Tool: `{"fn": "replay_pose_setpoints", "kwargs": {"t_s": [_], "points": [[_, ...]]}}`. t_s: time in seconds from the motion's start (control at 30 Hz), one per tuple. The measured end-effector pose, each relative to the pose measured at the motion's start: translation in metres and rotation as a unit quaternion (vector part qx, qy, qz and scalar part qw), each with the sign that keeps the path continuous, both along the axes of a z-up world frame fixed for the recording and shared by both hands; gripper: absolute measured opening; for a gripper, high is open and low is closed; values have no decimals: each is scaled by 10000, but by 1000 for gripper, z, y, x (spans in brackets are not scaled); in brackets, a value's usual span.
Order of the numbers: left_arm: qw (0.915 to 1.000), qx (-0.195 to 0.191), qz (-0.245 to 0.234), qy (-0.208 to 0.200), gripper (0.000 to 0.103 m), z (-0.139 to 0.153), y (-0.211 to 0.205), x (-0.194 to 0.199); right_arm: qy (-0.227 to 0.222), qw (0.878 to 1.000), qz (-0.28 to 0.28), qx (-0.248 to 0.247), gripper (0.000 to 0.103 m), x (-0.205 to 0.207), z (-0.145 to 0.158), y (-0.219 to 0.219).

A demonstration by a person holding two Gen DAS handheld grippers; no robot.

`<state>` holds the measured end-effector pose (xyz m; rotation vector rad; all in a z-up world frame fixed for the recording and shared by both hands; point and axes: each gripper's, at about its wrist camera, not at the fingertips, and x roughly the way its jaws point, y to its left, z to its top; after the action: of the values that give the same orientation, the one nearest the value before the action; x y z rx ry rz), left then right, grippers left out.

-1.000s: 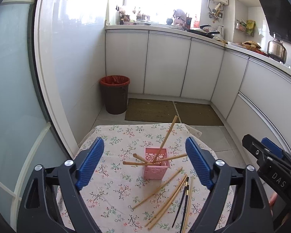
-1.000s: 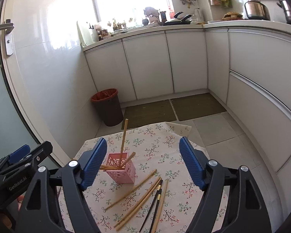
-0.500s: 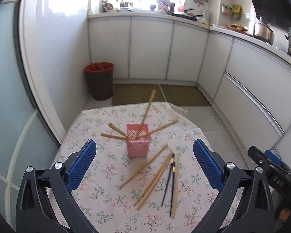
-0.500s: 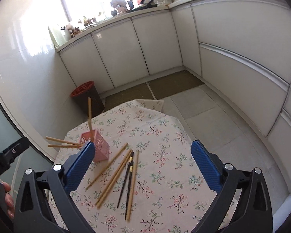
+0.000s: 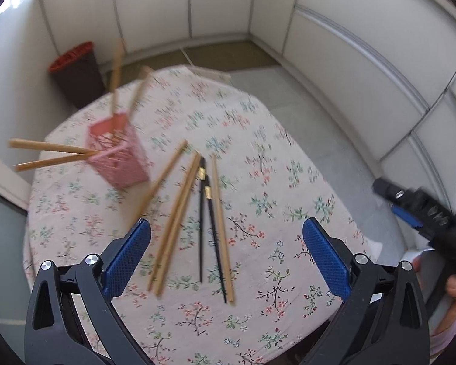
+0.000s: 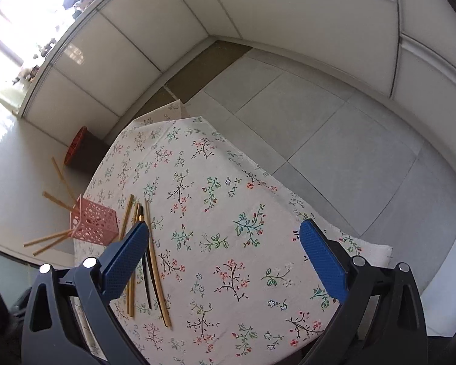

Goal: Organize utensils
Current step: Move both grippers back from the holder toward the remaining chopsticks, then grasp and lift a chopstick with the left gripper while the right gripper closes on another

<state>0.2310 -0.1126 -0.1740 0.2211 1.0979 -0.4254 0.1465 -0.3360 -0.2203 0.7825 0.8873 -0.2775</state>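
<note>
Both grippers dropped toward the floral surface (image 5: 258, 182), left gripper (image 5: 226, 243) and right gripper (image 6: 225, 243) just opened wide, empty, loose chopsticks (image 5: 197, 213) beside pink holder (image 5: 118, 158)

Bench (image 5: 258, 182) stands on tiled floor (image 6: 334, 127), cabinets (image 5: 349, 60) wrapping its far and right sides. Basket (image 5: 118, 158) sits on the bench toward far left; four chopsticks stand in it, two leaning out left (image 5: 45, 152), two leaning away to the far side (image 5: 127, 82). Loose chopsticks (image 5: 194, 213) lie on the bench just right of the basket, roughly parallel, running near to far: one beside the basket, then a touching pair, a crossed pair, one more rightmost. Bin (image 5: 76, 73) on the floor beyond the bench's far-left edge, against the wall. Floor mat (image 6: 203, 64) lies along the far cabinets.
</note>
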Motion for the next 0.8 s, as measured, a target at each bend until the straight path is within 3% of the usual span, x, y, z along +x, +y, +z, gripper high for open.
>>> {"fn": "replay_pose_setpoints", "kwargs": {"t_s": [0.13,0.27,0.37,0.4,0.43,0.6,0.8], "points": [[9979,334,-231,508,88,-46,-27,29,141,9981,-214,567,96,-1,-16,-15],[9942,600,-307,840,87,-71,-44,66,301,9952,-177,913,96,4,-25,-19],[9900,509,-273,1286,72,-85,-50,95,329,9958,-50,854,96,9,-23,-16],[9885,467,-229,1417,63,-89,-51,106,324,9958,7,853,96,10,-22,-14],[9879,474,-194,1467,55,-92,-53,113,324,9956,54,876,96,12,-22,-14],[9874,833,-111,1338,39,-106,-61,137,391,9924,244,1139,96,16,-27,-12],[9860,858,-4,1433,36,-118,-61,152,471,9903,219,1290,96,17,-31,-16]]}}
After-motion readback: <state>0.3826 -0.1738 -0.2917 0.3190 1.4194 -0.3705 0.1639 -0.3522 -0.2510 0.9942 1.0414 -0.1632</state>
